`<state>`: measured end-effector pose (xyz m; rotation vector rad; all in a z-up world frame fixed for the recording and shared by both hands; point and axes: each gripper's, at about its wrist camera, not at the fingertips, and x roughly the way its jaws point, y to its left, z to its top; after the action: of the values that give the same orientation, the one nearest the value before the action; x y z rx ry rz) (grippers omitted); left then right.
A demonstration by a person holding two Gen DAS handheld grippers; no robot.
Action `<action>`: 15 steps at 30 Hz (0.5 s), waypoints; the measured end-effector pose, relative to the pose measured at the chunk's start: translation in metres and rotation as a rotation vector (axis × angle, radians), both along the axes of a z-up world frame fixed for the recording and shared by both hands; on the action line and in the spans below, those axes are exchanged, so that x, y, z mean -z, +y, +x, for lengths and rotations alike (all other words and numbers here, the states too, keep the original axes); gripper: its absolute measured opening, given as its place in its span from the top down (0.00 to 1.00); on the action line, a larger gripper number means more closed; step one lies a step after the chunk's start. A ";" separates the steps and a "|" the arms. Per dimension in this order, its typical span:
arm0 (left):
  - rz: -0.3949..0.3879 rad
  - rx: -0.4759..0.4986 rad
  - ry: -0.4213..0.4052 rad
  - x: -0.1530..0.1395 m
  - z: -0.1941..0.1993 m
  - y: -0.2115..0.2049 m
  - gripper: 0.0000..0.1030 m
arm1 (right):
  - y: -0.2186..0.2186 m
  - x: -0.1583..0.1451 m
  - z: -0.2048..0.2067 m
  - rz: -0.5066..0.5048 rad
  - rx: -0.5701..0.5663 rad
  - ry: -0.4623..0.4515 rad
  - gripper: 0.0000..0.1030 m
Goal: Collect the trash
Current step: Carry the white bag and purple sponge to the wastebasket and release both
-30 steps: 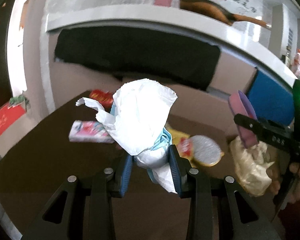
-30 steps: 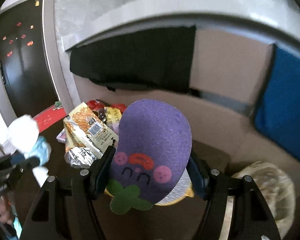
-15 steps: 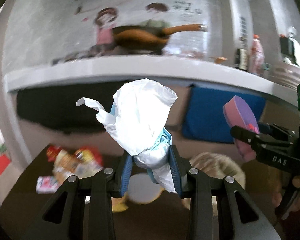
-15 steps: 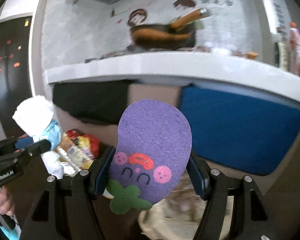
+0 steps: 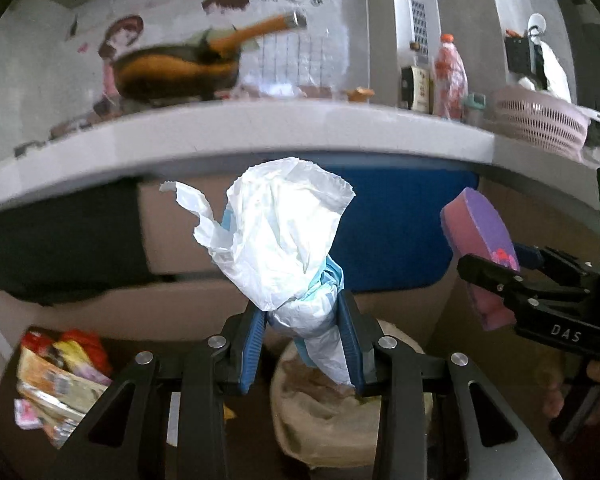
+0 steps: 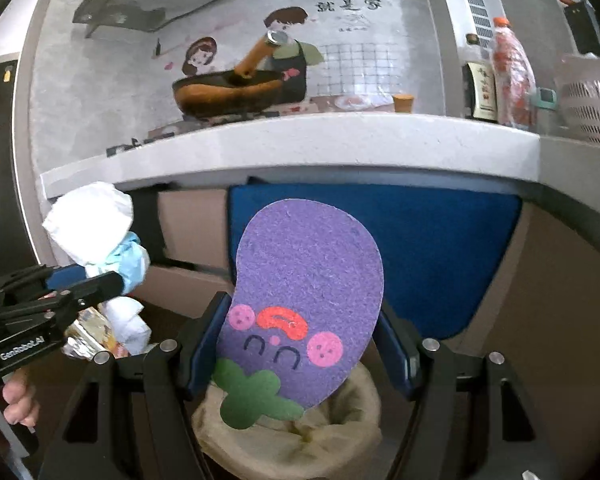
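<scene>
My left gripper (image 5: 303,340) is shut on a crumpled white and pale blue plastic bag (image 5: 284,236) that stands up between its blue pads. My right gripper (image 6: 300,344) is shut on a purple eggplant-shaped sponge (image 6: 308,280) with a cartoon face and green leaf. Both are held in the air above a bin lined with a beige bag (image 5: 332,412) (image 6: 292,444). In the left wrist view the sponge (image 5: 480,240) and right gripper (image 5: 496,284) show at the right. The right wrist view has the bag (image 6: 96,236) and left gripper (image 6: 84,276) at its left edge.
Several snack wrappers (image 5: 56,376) lie on the dark table at the lower left. Behind runs a white counter edge (image 6: 340,140) with a blue panel (image 6: 440,240) below it. A pan (image 6: 228,88), bottles (image 6: 512,76) and a pink basket (image 5: 540,120) stand on the counter.
Both grippers have swung from the wrapper-strewn table to the right and upward, and now hang over the lined bin. Each keeps its grip on its item.
</scene>
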<state>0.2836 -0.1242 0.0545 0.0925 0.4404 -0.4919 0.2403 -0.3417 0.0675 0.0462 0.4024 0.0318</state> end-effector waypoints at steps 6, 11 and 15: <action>0.012 0.042 0.110 0.051 0.023 -0.021 0.65 | -0.015 0.038 0.013 -0.010 0.033 0.058 0.36; 0.013 0.053 0.187 0.084 0.038 -0.027 0.65 | -0.018 0.068 0.027 0.007 0.034 0.108 0.36; 0.019 0.052 0.214 0.100 0.050 -0.028 0.65 | -0.019 0.085 0.040 0.011 0.025 0.144 0.36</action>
<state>0.3333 -0.1525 -0.0456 0.0694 0.6538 -0.5514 0.2807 -0.3609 -0.0173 0.0643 0.5451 0.0057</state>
